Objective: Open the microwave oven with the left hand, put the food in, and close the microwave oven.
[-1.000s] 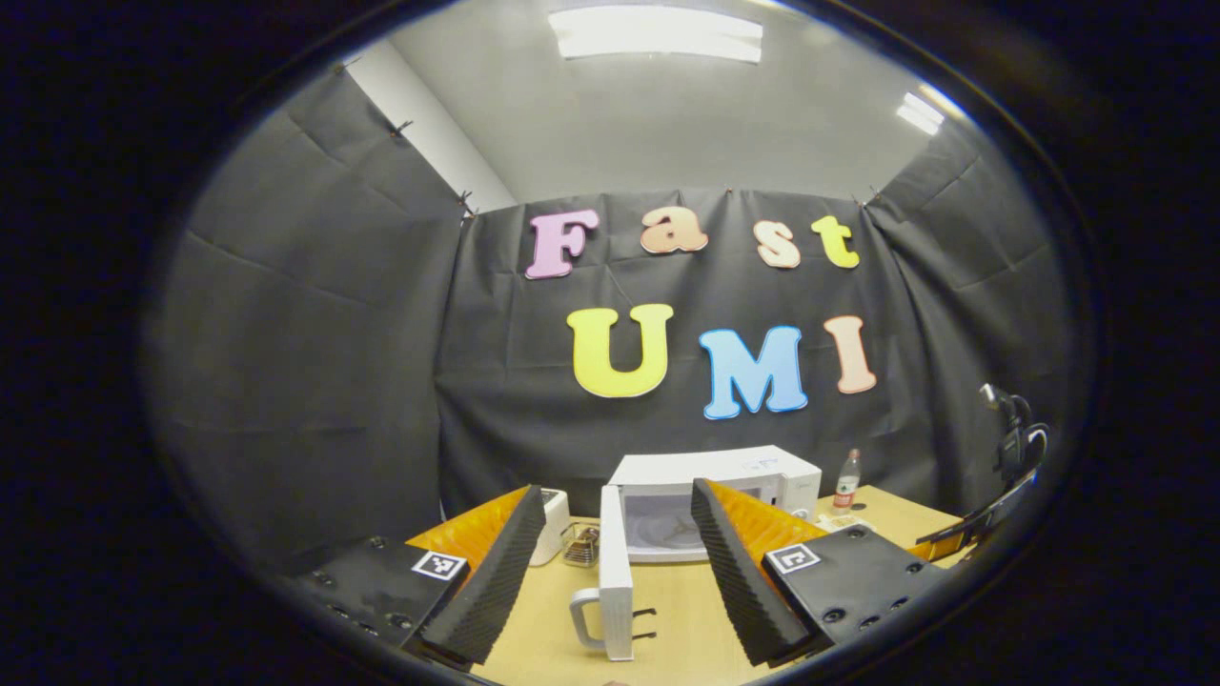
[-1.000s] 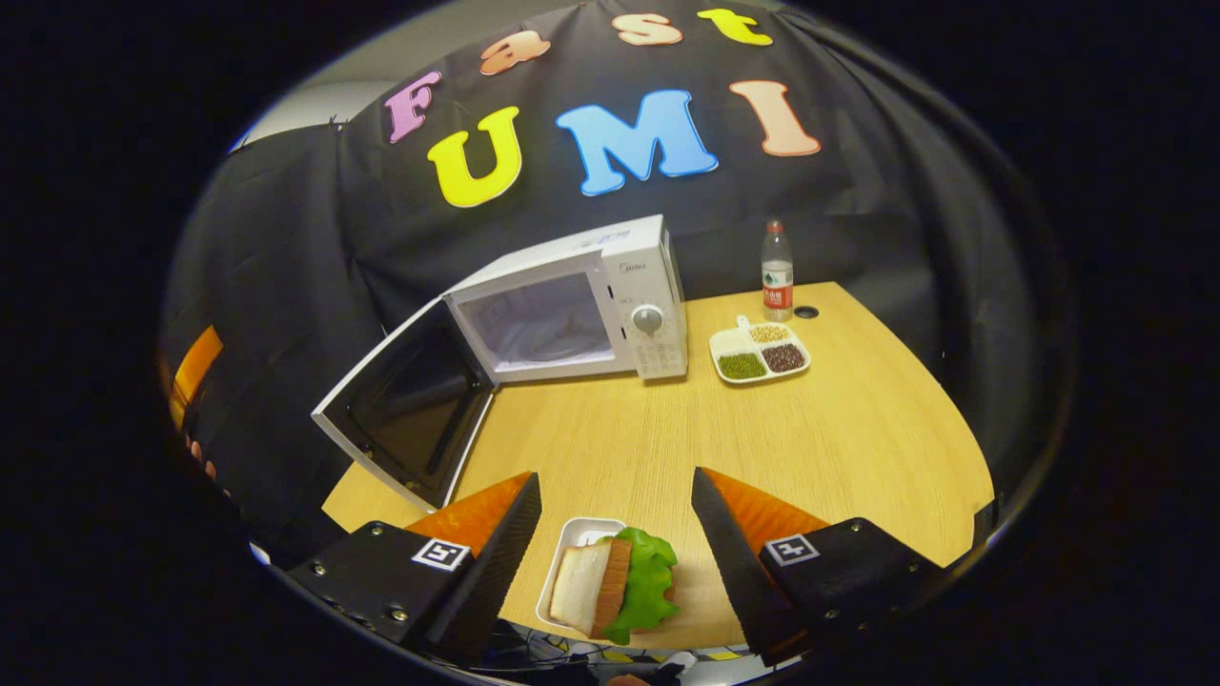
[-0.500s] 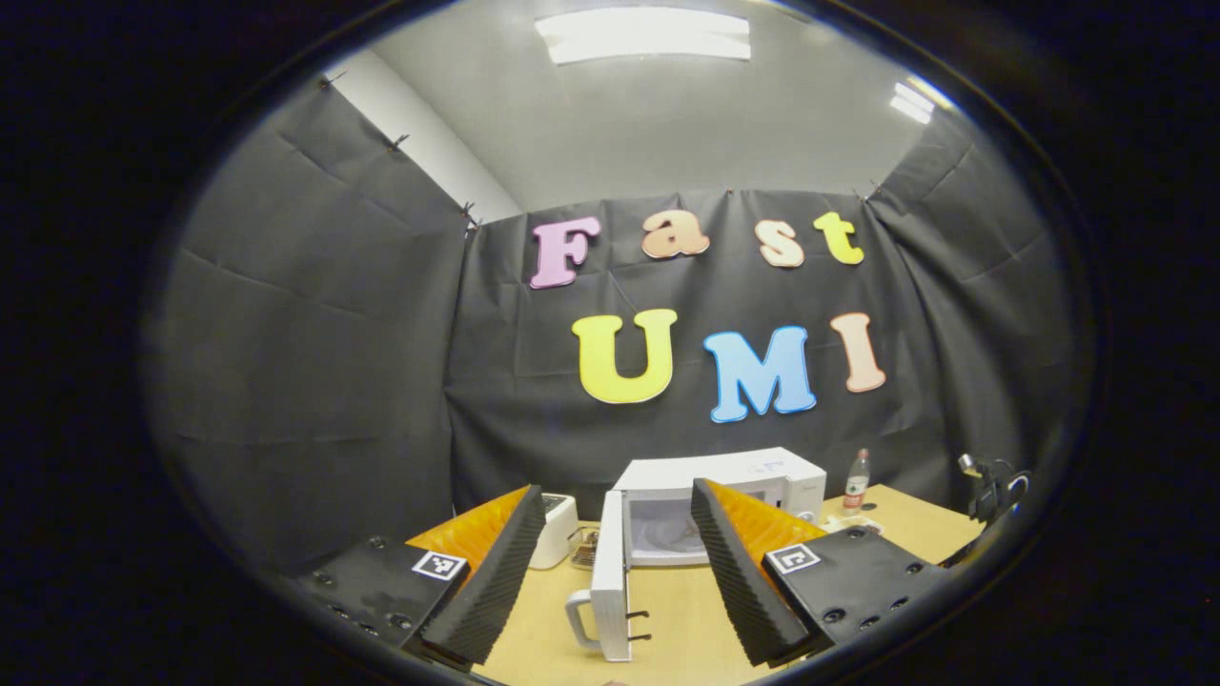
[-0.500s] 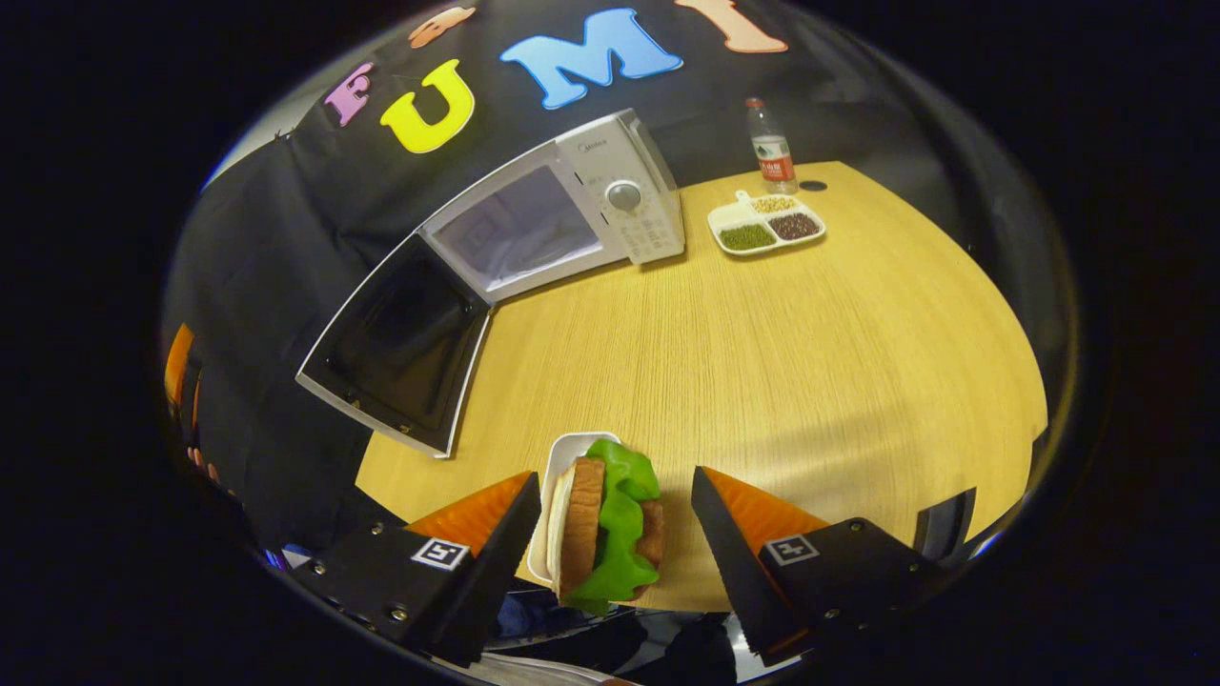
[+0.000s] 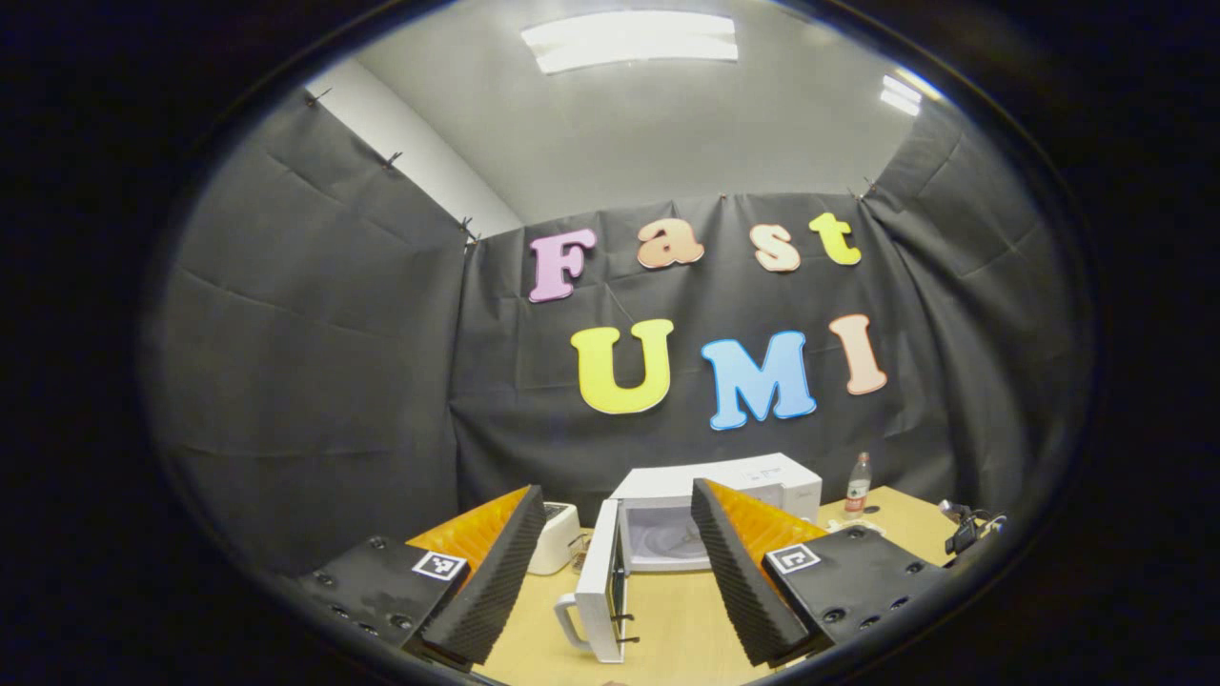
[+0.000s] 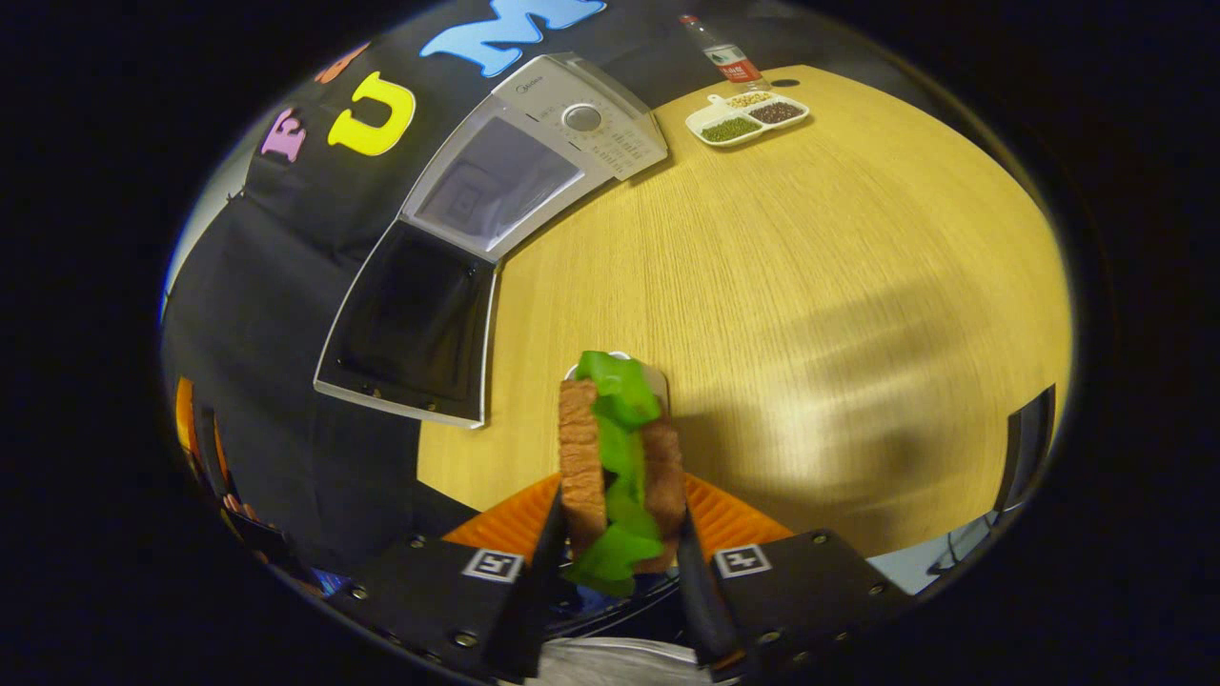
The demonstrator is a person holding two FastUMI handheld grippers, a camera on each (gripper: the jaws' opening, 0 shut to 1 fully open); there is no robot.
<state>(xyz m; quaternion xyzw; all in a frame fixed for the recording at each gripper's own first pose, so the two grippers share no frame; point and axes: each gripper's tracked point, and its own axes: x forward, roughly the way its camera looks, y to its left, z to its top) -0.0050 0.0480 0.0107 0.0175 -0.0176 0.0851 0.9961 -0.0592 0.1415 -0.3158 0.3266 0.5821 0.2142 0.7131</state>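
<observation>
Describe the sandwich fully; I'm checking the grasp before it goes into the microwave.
The sandwich has two brown bread slices with green lettuce between and spilling out below. It stands on edge, slices upright, clamped between the right gripper fingers, which press on the bread from both sides. Behind its top a small white tray on the wooden table peeks out; whether they touch is unclear.

The microwave oven (image 6: 534, 143), at the upper middle of the right gripper view, carries a small brand mark on its control panel, too small to read; nothing else is legible.
</observation>
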